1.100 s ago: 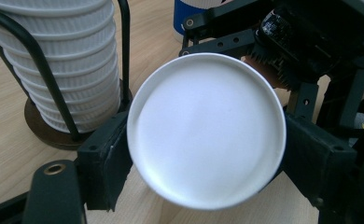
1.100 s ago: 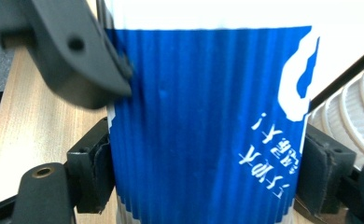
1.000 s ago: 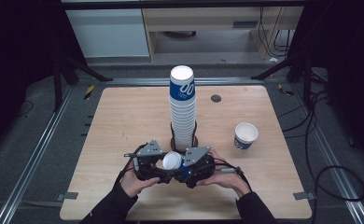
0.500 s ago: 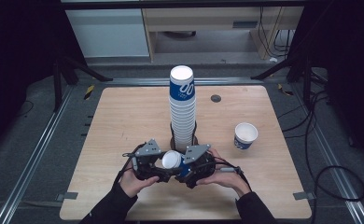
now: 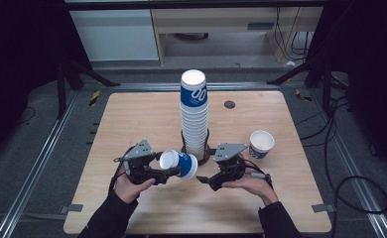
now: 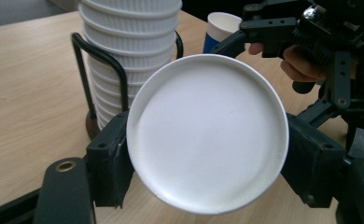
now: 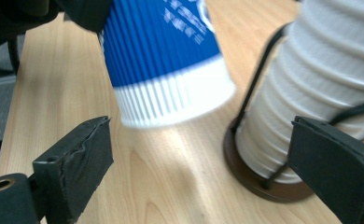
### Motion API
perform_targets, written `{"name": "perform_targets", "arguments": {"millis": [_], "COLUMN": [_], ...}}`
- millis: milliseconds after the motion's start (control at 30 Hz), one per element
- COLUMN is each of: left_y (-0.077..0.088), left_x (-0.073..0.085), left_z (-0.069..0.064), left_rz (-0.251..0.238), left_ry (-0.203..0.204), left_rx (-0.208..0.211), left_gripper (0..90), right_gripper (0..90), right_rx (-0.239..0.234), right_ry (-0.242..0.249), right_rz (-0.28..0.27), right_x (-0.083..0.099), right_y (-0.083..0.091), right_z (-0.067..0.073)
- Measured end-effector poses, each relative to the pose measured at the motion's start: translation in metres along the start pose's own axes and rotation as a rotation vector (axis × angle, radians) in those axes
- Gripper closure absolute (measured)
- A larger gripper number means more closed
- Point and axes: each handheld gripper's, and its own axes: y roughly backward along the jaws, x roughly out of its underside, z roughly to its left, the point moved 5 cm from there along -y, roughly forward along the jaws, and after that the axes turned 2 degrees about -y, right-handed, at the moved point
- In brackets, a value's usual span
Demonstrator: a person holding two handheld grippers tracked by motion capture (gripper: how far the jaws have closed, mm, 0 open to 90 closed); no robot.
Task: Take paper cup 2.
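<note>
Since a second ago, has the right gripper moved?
Yes. The right gripper drew rightward off the blue cup, away from the cup stack; its fingers have just opened.

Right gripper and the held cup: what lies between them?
Bare tabletop, in the right gripper view: the right gripper is open, its jaws clear of the blue cup clamped by the left gripper.

Blue-and-white ribbed cup [image 5: 178,163], white base; pale wooden table [image 5: 132,114]; print perhaps white lettering.

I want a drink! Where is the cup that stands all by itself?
In the high view, the lone cup stands upright on the table's right side, right of the tall cup stack and just beyond the right gripper.
</note>
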Motion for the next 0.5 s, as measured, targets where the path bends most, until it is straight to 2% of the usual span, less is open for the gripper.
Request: {"name": "perform_targets", "arguments": {"millis": [267,500], "left_y": [0.008,0.004], "left_x": [-0.004,-0.005], "left_z": [0.009,0.005], "left_rz": [-0.079,-0.112], "left_ry": [0.032,0.037], "left_rx": [0.009,0.053], "left_gripper": [26.5,26.4], "right_gripper": [7.6,7.2], "right_rx": [0.018,-0.005], "right_ry": [-0.089,-0.12], "right_rz": [-0.11,-0.139], "right_x": [0.002,0.007], "right_y": [0.029,0.03], "right_z": [-0.015,-0.015]}}
